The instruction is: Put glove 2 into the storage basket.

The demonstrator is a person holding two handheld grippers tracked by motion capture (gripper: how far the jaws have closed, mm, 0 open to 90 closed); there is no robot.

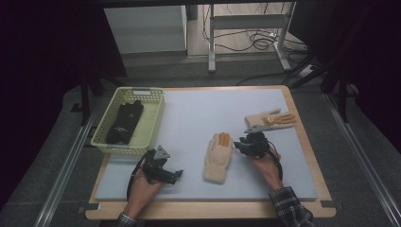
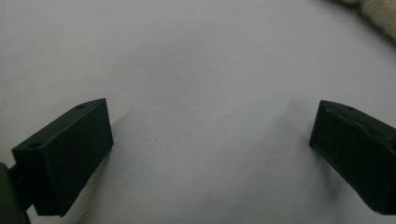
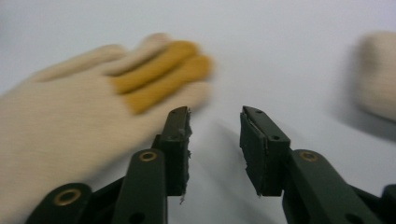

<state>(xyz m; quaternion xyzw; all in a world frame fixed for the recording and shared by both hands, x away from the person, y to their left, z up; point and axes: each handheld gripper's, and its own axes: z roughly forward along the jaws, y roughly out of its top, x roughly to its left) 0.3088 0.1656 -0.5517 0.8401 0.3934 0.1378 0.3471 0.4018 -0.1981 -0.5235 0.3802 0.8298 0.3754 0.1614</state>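
Note:
A cream knitted glove (image 1: 218,157) with orange fingertips lies flat in the middle of the pale mat (image 1: 198,113); in the right gripper view this glove (image 3: 70,112) sits to the left of the jaws. A second matching glove (image 1: 271,119) lies farther back on the right, its cuff (image 3: 377,74) blurred. My right gripper (image 1: 242,143) (image 3: 215,114) hangs just right of the near glove's fingertips, jaws apart with only mat between them. My left gripper (image 1: 178,174) (image 2: 210,121) rests low over bare mat, jaws wide open, the near glove's cuff (image 2: 379,13) at the corner.
A pale yellow plastic basket (image 1: 156,118) stands at the mat's left back corner with black gloves (image 1: 125,122) inside. The wooden table edge (image 1: 208,210) runs along the front. Table legs and cables (image 1: 257,40) lie on the floor beyond.

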